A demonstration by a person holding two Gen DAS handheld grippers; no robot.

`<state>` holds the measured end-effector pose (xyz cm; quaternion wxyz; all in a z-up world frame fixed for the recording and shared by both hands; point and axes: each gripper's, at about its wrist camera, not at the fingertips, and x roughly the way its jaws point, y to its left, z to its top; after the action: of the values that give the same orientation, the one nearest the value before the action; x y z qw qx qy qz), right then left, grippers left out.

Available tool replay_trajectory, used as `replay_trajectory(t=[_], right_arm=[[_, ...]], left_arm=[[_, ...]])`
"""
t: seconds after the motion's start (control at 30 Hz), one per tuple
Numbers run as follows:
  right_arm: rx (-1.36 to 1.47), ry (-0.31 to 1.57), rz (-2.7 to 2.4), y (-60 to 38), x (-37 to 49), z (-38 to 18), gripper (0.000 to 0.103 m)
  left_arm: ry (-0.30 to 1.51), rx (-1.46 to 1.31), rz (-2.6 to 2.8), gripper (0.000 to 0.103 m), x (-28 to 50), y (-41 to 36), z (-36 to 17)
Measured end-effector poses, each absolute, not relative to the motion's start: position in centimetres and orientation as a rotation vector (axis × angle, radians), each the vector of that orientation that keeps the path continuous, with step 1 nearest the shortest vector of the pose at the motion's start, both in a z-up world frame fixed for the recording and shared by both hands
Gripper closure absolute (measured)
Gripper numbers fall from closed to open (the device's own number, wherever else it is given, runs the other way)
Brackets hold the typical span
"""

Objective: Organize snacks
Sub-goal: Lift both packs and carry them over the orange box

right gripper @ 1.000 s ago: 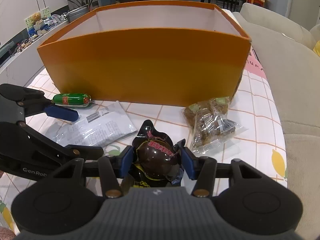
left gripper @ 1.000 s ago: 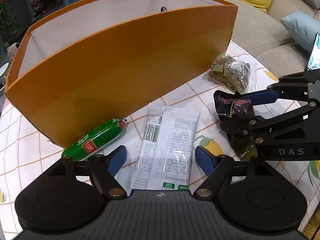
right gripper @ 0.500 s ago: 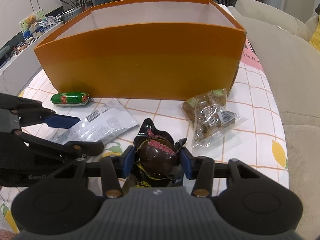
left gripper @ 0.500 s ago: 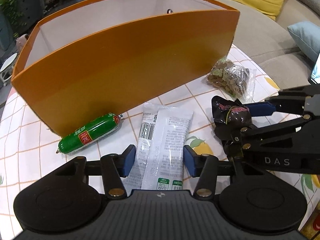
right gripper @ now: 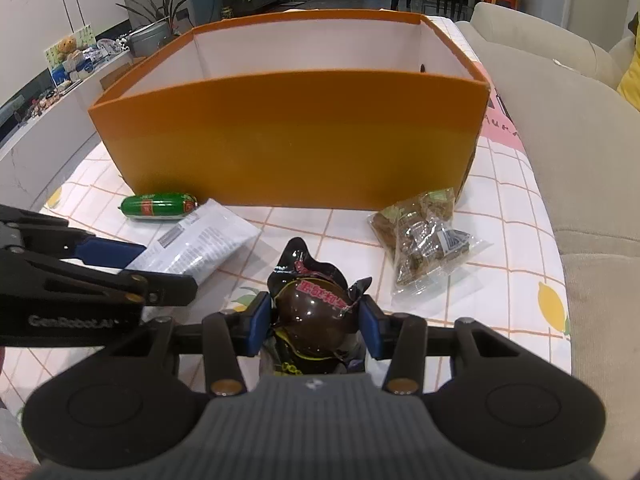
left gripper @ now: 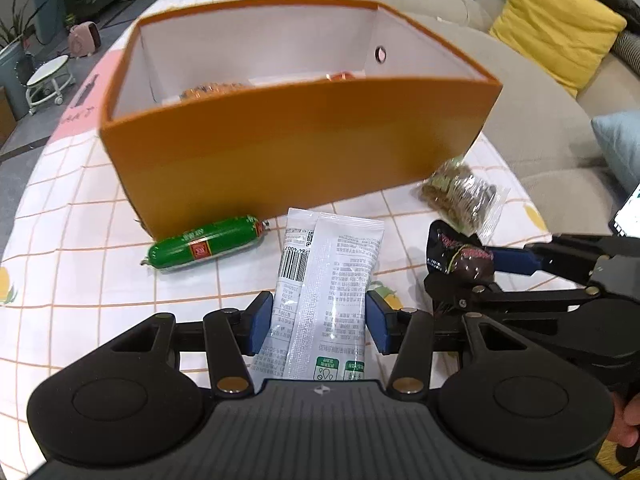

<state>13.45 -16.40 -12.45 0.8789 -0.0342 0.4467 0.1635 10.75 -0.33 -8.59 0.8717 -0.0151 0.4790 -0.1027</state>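
Before the orange cardboard box (left gripper: 296,164), the left gripper (left gripper: 318,322) pinched a limp, crinkly white foil sachet (left gripper: 324,288) by its sides; the right gripper (right gripper: 316,322) clasped a slippery brown wrapped sweet (right gripper: 316,312).

Lighting: bright, even, indoor; soft shadows. Glare on wrappers. Fisheye bending at edges; box (left gripper: 296,152) slightly motion-blurred.

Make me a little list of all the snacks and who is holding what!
left gripper: shut on the white packet
right gripper: shut on the dark brown snack
green sausage: on the tablecloth, beside the box's front wall
clear bag of brown snacks: on the tablecloth, near the box's right corner
orange box: open, a few snacks already inside
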Motion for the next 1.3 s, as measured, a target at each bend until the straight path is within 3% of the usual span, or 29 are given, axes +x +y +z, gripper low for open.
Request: replay_trajectory(t=[0.73,1.3], right_arm=[[-0.036,0.793,0.367,-16.7,11.5,-6.1,0.058],[-0.099,0.673,0.367,-16.6,15.8,-1.5,0.058]], left_arm=[[0.846,-0.124,-0.136,0.047,9.9,1.0,-1.6],[0.765,-0.085,-0.131,0.047,14.3,1.2,1.9]])
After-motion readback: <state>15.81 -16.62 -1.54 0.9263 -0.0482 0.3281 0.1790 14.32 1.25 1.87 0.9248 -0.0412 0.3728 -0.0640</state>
